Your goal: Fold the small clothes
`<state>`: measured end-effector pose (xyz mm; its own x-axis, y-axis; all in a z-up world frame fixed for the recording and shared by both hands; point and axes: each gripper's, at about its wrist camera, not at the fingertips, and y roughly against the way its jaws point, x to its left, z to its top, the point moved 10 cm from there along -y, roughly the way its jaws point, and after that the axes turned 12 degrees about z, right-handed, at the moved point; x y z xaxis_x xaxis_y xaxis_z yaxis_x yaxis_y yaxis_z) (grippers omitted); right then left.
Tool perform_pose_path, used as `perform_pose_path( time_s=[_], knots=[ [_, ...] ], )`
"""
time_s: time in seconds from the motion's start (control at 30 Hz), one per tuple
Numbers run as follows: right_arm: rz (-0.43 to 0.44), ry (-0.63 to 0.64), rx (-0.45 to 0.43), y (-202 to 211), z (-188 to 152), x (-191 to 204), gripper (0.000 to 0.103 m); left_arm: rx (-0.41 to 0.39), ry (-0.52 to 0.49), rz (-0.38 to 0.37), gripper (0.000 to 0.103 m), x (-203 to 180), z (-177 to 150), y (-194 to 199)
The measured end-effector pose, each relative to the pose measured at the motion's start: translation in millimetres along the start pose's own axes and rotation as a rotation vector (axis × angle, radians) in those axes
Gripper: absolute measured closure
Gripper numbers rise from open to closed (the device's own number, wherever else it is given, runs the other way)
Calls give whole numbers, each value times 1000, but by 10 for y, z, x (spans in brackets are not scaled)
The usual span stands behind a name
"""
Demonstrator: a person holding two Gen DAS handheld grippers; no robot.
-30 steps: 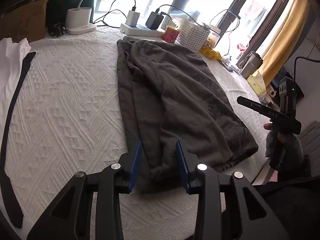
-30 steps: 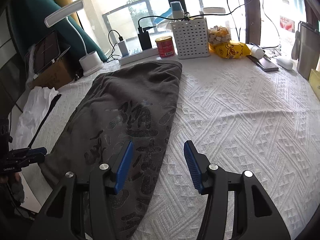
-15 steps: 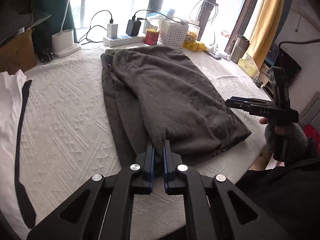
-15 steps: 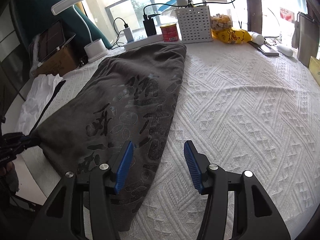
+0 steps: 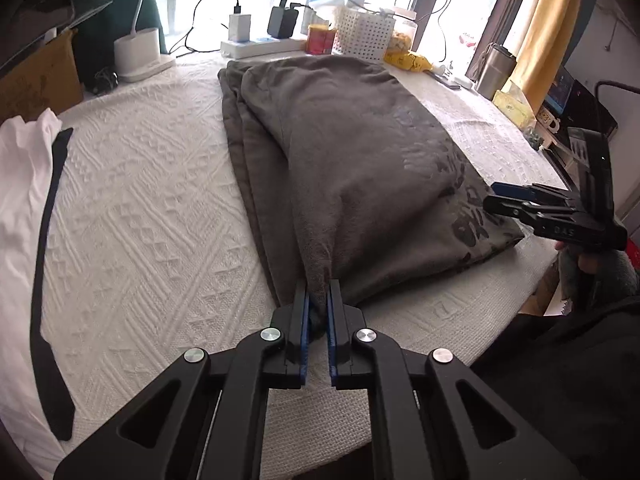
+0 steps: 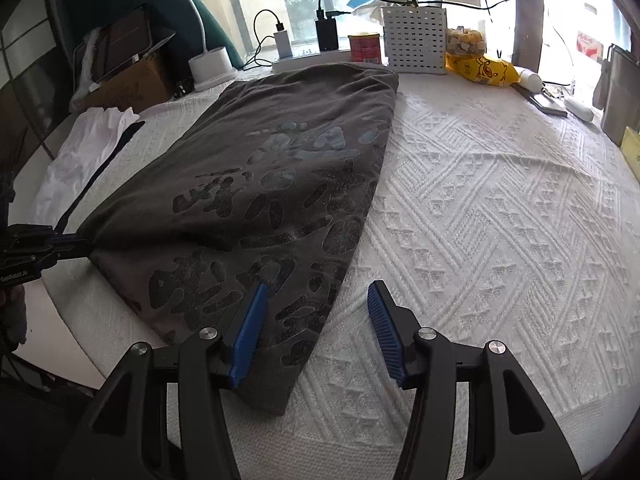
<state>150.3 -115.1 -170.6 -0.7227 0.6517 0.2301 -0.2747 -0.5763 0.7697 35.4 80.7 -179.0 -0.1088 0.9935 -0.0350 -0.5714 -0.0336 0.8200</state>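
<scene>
Nearest, the left tongs (image 5: 317,312) are clamped on a bunched near corner of a dark grey, soft cotton T-shirt with a black print (image 5: 360,168), already folded lengthwise and lying on a white textured cloth over the worktop (image 5: 140,208). The right tongs (image 6: 316,320) stand wide and hold nothing, poised over the shirt's other near corner. The fabric looks light, limp and easily creased, so both near corners are probably the best places to grip. Beyond, a white perforated plastic basket (image 6: 414,38) stands by the window.

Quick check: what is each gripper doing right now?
Left gripper: shut on the near corner of the dark grey T-shirt.
Right gripper: open, holding nothing, over the T-shirt's edge.
</scene>
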Motion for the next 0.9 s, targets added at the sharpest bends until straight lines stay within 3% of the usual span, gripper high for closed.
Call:
perform_pose_path(
  time_s=[0.13,0.2,0.3,0.8,0.9],
  knots=[
    [-1,24,-6,40,-145,149,52,0,11,-3,96,-3,-15,-25],
    [-14,46,-16,40,-179,192,82,0,13,-4,96,-18,-25,-37],
    [-11,43,-34,52,-166,176,92,-4,17,0,96,-31,-27,-43],
    [-179,-13,-26,521,-481,-277,103,4,-27,-73,96,-401,-80,-10],
    [-158,-67,-60,644,-561,-369,103,15,-46,-64,96,-398,-104,1]
  ],
)
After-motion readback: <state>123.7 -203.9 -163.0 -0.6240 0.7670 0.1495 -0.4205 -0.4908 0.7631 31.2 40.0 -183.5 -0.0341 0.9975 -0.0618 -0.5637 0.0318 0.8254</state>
